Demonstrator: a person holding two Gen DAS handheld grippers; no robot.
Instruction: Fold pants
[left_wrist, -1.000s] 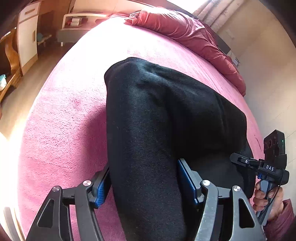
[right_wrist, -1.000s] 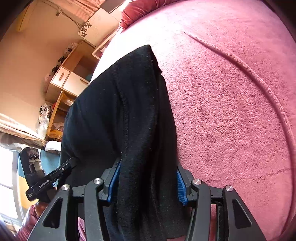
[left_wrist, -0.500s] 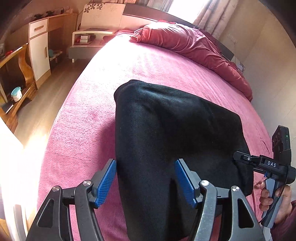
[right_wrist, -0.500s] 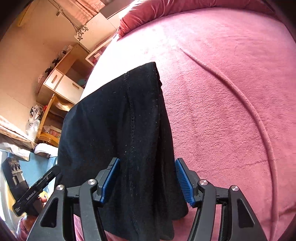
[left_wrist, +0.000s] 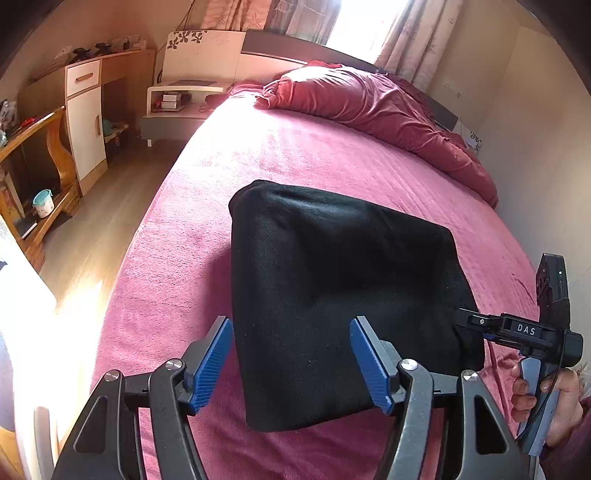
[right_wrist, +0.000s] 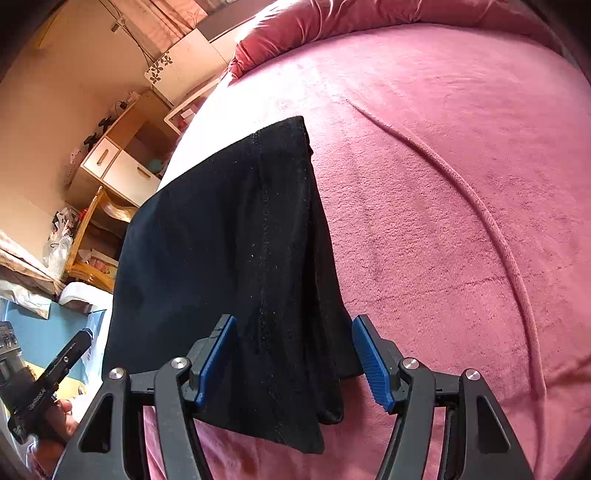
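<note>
The black pants (left_wrist: 332, 288) lie folded into a compact rectangle on the pink bed (left_wrist: 184, 266). My left gripper (left_wrist: 291, 363) is open and empty, its blue pads either side of the pants' near edge, above it. My right gripper (right_wrist: 293, 363) is open and empty over the other near corner of the pants (right_wrist: 229, 251). The right gripper also shows at the right edge of the left wrist view (left_wrist: 476, 325), and the left gripper at the lower left of the right wrist view (right_wrist: 86, 336).
A crumpled red duvet (left_wrist: 376, 107) lies along the head of the bed. A white bedside table (left_wrist: 177, 107), a wooden cabinet (left_wrist: 88, 118) and a wooden shelf (left_wrist: 33, 166) stand left of the bed on the wood floor. A seam ridge (right_wrist: 491, 221) crosses the bedcover.
Both grippers have opened wider and drawn back and up from the pants. The pants now lie flat on the bed, free of both grippers.
</note>
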